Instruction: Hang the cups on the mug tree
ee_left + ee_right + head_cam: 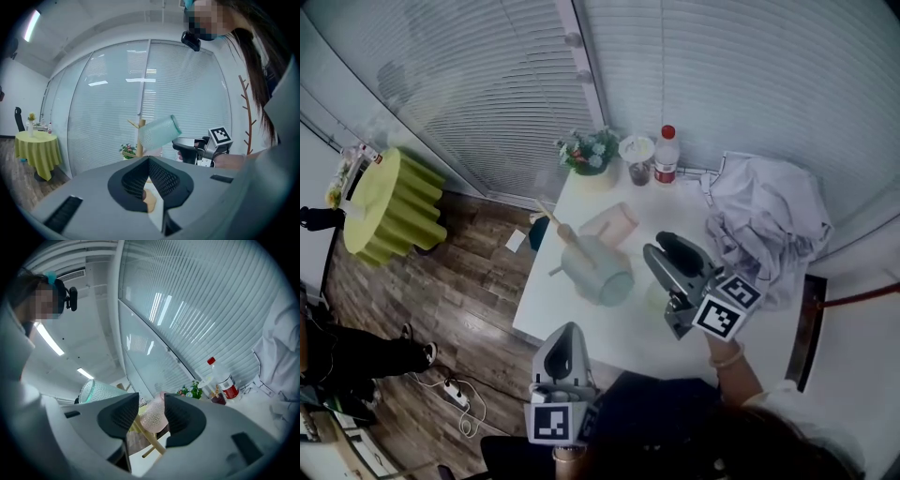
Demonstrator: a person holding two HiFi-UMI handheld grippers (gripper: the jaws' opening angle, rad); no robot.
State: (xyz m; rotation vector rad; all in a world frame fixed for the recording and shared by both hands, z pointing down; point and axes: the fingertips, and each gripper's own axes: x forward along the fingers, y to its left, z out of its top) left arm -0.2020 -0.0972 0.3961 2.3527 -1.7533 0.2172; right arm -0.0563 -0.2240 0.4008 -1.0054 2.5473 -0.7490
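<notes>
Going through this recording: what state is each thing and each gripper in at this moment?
teal cup: hung on the mug tree, tilted.
pink cup: hung on the same tree.
bottle: upright, cap on.
cloth: crumpled in a heap.
left gripper: jaws together, empty.
right gripper: jaws apart, holding nothing.

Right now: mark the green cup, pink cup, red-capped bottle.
green cup (602, 274), head view, its side wall.
pink cup (612, 223), head view, its side wall.
red-capped bottle (666, 159), head view, its body.
</notes>
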